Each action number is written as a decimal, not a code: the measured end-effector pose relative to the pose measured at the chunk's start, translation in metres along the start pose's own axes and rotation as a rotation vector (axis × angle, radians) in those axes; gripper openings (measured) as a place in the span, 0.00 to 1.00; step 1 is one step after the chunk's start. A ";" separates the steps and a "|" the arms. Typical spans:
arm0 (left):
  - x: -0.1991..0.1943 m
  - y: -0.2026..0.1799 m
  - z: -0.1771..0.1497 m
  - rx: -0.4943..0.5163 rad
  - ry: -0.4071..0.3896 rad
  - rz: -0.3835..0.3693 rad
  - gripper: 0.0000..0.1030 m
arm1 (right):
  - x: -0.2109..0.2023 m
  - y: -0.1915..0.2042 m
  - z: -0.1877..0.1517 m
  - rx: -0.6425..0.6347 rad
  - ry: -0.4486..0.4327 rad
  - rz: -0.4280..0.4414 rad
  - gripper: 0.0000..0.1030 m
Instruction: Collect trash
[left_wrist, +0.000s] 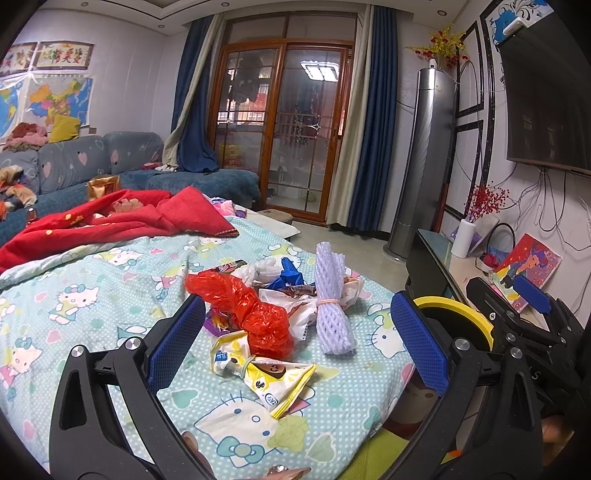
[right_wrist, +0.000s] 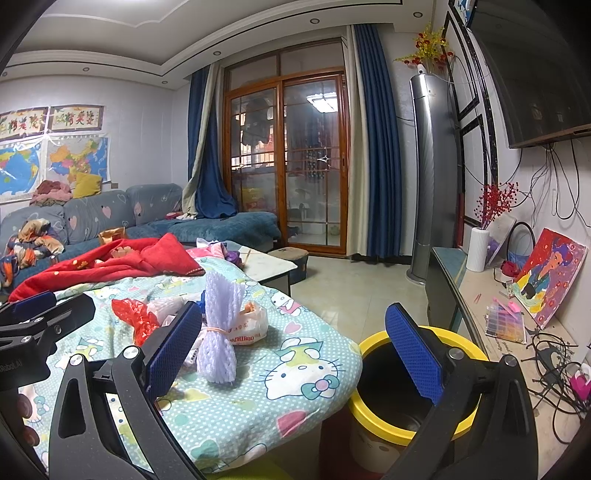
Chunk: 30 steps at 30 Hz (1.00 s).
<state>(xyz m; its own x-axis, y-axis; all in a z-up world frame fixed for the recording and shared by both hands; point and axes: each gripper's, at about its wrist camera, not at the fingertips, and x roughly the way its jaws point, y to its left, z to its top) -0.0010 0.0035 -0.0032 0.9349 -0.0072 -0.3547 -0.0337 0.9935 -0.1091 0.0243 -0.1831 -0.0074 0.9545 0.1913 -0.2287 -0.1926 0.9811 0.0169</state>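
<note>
A heap of trash lies on the cartoon-cat bedsheet (left_wrist: 92, 295): a red plastic bag (left_wrist: 251, 310), a yellow snack wrapper (left_wrist: 266, 373), a lavender foam net bundle (left_wrist: 332, 306) (right_wrist: 218, 332), a blue scrap (left_wrist: 288, 275) and a white printed bag (right_wrist: 251, 325). My left gripper (left_wrist: 295, 343) stands open just short of the wrapper and red bag, nothing between its fingers. My right gripper (right_wrist: 295, 350) is open too, over the bed's corner. A yellow-rimmed bin (right_wrist: 413, 384) (left_wrist: 458, 321) stands on the floor beside the bed, under the right gripper's right finger.
A red blanket (left_wrist: 122, 218) lies bunched at the far end of the bed. Behind it runs a blue sofa (left_wrist: 92, 166). On the right, a low cabinet (right_wrist: 476, 295) carries a white vase, a painting and tangled cables. Tiled floor (right_wrist: 351, 284) lies ahead.
</note>
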 end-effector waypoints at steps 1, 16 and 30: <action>0.000 0.000 0.000 -0.002 0.002 0.001 0.90 | 0.000 0.000 0.000 0.000 0.000 0.000 0.94; -0.001 0.027 0.001 -0.075 0.002 0.039 0.90 | 0.021 0.018 0.004 -0.038 0.089 0.112 0.94; 0.030 0.078 0.015 -0.194 0.075 0.027 0.90 | 0.080 0.049 0.008 -0.078 0.256 0.242 0.94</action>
<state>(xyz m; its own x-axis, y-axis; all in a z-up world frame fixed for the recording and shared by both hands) 0.0301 0.0824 -0.0083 0.9042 0.0030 -0.4271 -0.1323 0.9528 -0.2734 0.0926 -0.1195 -0.0167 0.7931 0.3948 -0.4638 -0.4321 0.9014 0.0284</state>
